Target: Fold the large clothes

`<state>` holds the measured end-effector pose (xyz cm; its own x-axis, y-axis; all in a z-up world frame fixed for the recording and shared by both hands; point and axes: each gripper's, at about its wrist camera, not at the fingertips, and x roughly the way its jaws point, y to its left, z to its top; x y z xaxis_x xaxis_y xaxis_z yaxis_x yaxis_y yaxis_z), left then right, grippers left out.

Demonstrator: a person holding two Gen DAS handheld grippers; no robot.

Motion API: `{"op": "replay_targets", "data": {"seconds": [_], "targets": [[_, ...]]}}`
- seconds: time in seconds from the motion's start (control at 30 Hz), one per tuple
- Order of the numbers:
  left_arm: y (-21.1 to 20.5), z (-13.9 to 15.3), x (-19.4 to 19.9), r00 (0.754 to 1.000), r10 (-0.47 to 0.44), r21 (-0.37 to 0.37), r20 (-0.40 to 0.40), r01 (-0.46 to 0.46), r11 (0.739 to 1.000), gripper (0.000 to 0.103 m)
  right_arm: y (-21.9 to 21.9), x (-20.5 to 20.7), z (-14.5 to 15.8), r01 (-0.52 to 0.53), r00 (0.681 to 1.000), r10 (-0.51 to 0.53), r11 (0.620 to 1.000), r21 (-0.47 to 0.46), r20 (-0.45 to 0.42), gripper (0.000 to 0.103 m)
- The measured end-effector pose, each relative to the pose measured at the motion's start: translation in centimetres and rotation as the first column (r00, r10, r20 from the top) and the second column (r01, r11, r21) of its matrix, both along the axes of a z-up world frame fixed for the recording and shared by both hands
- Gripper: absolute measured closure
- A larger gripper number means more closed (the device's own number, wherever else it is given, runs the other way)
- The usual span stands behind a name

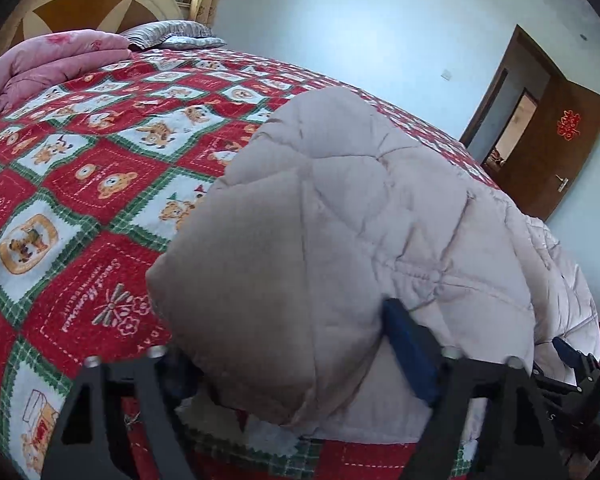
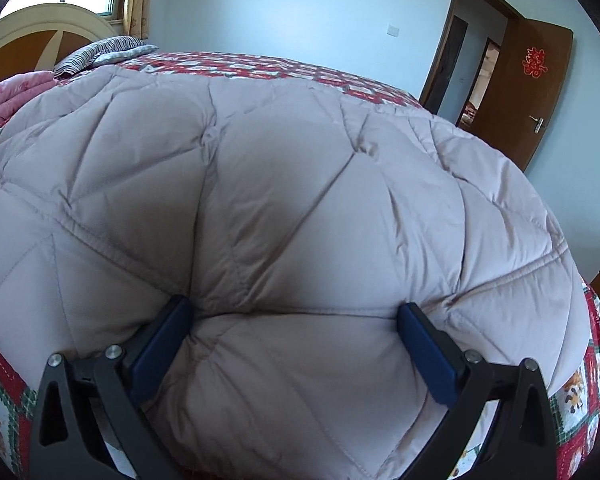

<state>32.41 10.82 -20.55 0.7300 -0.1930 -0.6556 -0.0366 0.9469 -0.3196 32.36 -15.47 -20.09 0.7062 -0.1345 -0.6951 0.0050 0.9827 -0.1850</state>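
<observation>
1. A puffy, pale pink-beige quilted down coat (image 2: 300, 200) with diamond stitching lies bunched on the red teddy-bear patchwork bedspread (image 1: 80, 200).
2. The left gripper (image 1: 300, 344) pinches a thick fold of its edge.
3. The right gripper (image 2: 296, 320) clamps a wide bulge of padding.

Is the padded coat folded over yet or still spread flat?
Folded over: the padded coat lies doubled in a thick bundle on the bedspread, its rounded fold edge nearest the camera.
</observation>
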Motion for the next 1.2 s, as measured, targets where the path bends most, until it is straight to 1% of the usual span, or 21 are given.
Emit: {"op": "replay_targets", "data": {"seconds": [0.07,0.17,0.27,0.33,0.4,0.53,0.63,0.73,0.8,0.9,1.0,1.07,1.13,1.2], "targets": [[-0.3,0.6,-0.2,0.999,-0.022,0.006,0.026,0.022,1.000,0.064,-0.4,-0.1,-0.1,-0.001,1.000,0.000,1.000,0.025,0.012,0.000],[-0.6,2.0,-0.3,0.997,-0.053,0.020,0.055,0.052,0.998,0.076,-0.7,-0.5,-0.1,0.002,1.000,-0.003,0.999,0.037,0.027,0.000],[-1.3,4.0,-0.4,0.992,-0.076,0.051,0.098,0.071,0.996,0.081,-0.8,-1.4,-0.2,0.003,0.999,-0.005,0.999,0.041,0.033,0.000],[-2.0,5.5,-0.6,0.988,-0.091,0.081,0.128,0.081,0.993,0.082,-1.3,-1.7,0.2,0.004,0.999,-0.006,0.998,0.062,0.036,0.000],[-3.0,7.6,-0.9,0.977,-0.124,0.122,0.176,0.103,0.987,0.083,-1.7,-2.1,0.8,0.005,0.999,-0.008,0.998,0.061,0.050,0.000],[-6.2,11.5,-1.5,0.938,-0.216,0.214,0.271,0.160,0.963,0.083,-3.5,-3.4,2.3,0.036,0.993,-0.046,0.995,0.097,0.105,0.000],[-9.1,13.7,-1.7,0.905,-0.288,0.260,0.312,0.210,0.942,0.083,-5.3,-4.3,3.6,0.078,0.983,-0.098,0.989,0.125,0.156,0.000],[-11.9,15.4,-1.5,0.867,-0.365,0.291,0.340,0.272,0.917,0.083,-7.4,-5.1,4.4,0.130,0.971,-0.154,0.982,0.138,0.183,0.000],[-14.2,16.1,-1.6,0.836,-0.422,0.324,0.352,0.314,0.893,0.083,-8.8,-5.4,4.7,0.169,0.963,-0.195,0.975,0.146,0.186,0.000],[-17.8,16.5,-1.9,0.781,-0.516,0.380,0.352,0.385,0.841,0.083,-10.9,-5.7,4.5,0.230,0.953,-0.256,0.960,0.163,0.164,0.000],[-21.7,16.1,-2.3,0.716,-0.613,0.441,0.334,0.456,0.773,0.083,-12.9,-6.5,3.8,0.273,0.944,-0.299,0.945,0.181,0.138,0.000],[-23.9,15.5,-2.5,0.682,-0.663,0.472,0.309,0.495,0.730,0.083,-13.8,-7.1,3.4,0.291,0.940,-0.317,0.938,0.186,0.127,0.000],[-25.8,15.0,-2.6,0.657,-0.699,0.481,0.283,0.533,0.696,0.083,-14.8,-8.2,3.2,0.309,0.934,-0.337,0.929,0.204,0.120,0.000],[-27.3,14.3,-2.8,0.636,-0.727,0.480,0.260,0.568,0.669,0.083,-15.5,-8.9,3.0,0.328,0.927,-0.357,0.921,0.211,0.114,0.000]]}}
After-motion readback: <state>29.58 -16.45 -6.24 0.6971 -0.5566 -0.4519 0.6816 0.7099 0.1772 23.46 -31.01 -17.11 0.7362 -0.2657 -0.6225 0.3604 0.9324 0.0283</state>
